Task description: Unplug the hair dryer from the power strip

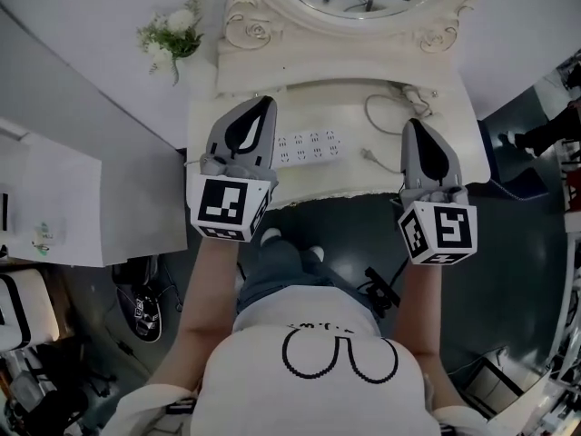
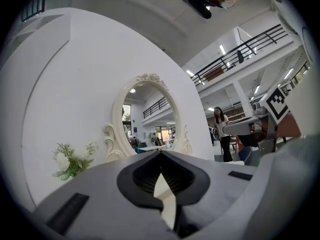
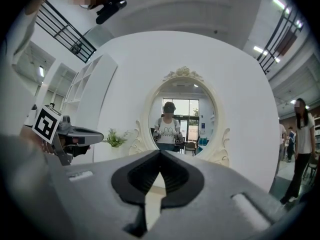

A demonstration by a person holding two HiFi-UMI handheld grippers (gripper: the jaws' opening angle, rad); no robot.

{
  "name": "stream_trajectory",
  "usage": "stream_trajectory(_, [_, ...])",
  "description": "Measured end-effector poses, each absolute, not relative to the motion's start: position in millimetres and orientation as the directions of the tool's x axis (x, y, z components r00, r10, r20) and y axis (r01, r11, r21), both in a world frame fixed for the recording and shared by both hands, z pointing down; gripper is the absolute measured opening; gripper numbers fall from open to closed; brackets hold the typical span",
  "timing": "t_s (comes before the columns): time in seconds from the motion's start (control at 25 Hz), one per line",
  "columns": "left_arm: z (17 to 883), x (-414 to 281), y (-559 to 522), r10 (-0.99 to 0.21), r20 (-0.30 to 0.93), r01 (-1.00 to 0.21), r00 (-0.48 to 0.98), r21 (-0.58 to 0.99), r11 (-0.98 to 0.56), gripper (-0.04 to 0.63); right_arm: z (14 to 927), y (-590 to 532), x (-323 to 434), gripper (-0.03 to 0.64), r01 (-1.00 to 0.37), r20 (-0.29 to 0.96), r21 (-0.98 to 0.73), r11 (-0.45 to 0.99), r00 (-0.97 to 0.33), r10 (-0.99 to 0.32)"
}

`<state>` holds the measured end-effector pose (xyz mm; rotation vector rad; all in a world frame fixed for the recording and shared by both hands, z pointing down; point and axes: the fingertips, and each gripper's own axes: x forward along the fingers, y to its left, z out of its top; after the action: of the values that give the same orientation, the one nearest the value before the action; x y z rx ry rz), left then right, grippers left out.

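White power strip (image 1: 310, 147) lies crosswise on the table (image 1: 318, 103), the left gripper (image 1: 265, 104) just left of it, the right gripper (image 1: 415, 125) farther right past a loose cord (image 1: 369, 155), both closed on nothing

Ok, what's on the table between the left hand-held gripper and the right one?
In the head view, a white rectangular plastic power strip and a thin white cable lie between them on the cream vanity table.
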<state>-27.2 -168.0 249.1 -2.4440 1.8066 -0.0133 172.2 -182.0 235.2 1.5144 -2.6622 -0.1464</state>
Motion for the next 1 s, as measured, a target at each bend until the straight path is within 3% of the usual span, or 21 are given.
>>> stream_trajectory(1.0, [208.9,-56.8,-178.7,-0.932,-0.134,-0.94,0.337,-0.103,-0.325,-0.002,210.3,-173.8,146.0,-0.003,-0.879,0.001,0.155,0.451,-0.457,-0.89])
